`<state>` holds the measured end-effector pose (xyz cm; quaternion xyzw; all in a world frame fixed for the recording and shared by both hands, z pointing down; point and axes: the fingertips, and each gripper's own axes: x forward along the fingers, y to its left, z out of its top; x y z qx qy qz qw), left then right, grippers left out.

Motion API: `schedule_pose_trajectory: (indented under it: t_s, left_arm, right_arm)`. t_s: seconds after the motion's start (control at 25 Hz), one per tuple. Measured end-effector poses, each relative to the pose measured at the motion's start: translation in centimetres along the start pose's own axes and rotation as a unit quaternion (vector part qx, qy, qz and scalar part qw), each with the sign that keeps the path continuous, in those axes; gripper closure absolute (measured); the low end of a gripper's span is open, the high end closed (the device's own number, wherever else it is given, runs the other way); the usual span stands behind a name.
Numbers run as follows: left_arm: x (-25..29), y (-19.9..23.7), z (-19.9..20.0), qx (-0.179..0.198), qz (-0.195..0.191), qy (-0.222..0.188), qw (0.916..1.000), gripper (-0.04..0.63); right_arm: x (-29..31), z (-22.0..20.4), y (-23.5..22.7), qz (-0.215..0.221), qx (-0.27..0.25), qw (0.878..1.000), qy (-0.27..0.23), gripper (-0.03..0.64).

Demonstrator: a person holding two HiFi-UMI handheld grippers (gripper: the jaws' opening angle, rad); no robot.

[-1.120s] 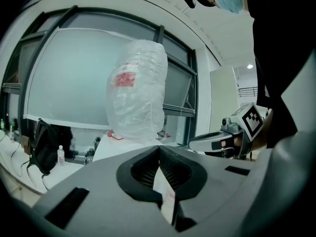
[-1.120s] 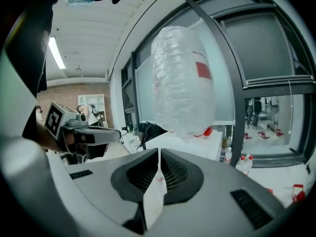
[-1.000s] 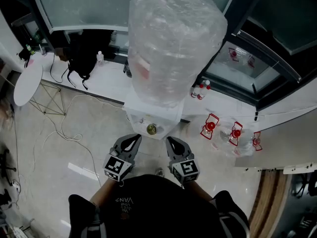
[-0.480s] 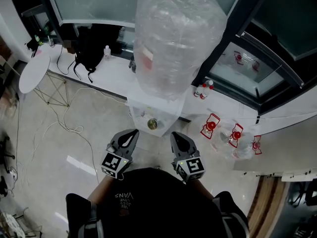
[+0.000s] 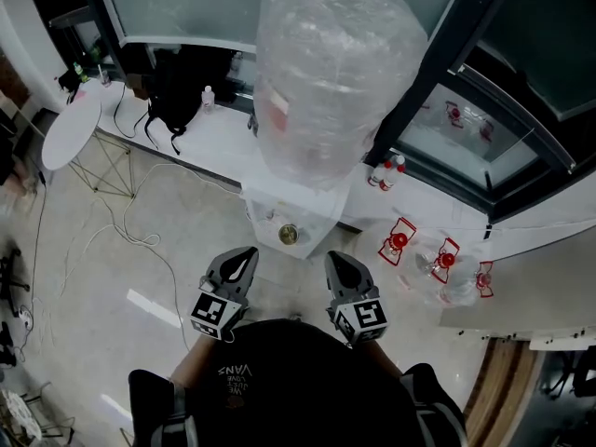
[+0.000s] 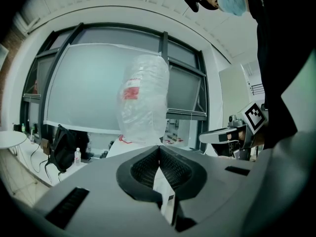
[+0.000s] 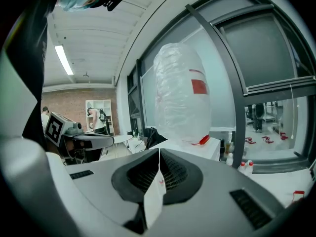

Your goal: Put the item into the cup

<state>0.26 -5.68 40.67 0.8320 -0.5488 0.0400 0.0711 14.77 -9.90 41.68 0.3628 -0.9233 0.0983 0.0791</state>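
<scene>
In the head view a tall roll of bubble wrap (image 5: pixel 331 73) stands on a small white stand (image 5: pixel 312 220). A small round brass-coloured cup-like thing (image 5: pixel 289 235) sits on the stand's near edge. My left gripper (image 5: pixel 248 253) and right gripper (image 5: pixel 334 258) are held side by side close to my body, short of the stand, both shut. In the left gripper view the left gripper (image 6: pixel 159 147) has its jaws pressed together, and so does the right gripper (image 7: pixel 159 151) in its own view. A thin white strip shows in each seam; I cannot tell what it is.
A round white table (image 5: pixel 67 136) and a black backpack (image 5: pixel 175 101) are at the left, with cables (image 5: pixel 140 236) trailing over the floor. Red-capped bottles (image 5: pixel 386 169) and clear containers with red parts (image 5: pixel 440 255) lie at the right. A person (image 7: pixel 94 117) stands far off.
The head view has shifted a little, so the room slides right and down. Both grippers stay shut and close to my body, almost unmoved.
</scene>
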Motion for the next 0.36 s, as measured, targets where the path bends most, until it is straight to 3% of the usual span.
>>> schedule_pose_trajectory:
  t_s: [0.36]
  left_arm:
    - [0.08,0.78,-0.66,-0.002,0.002,0.009,1.0000,0.577]
  right_arm:
    - [0.53,-0.39,0.19,-0.005,-0.003,1.000,0.013,0.571]
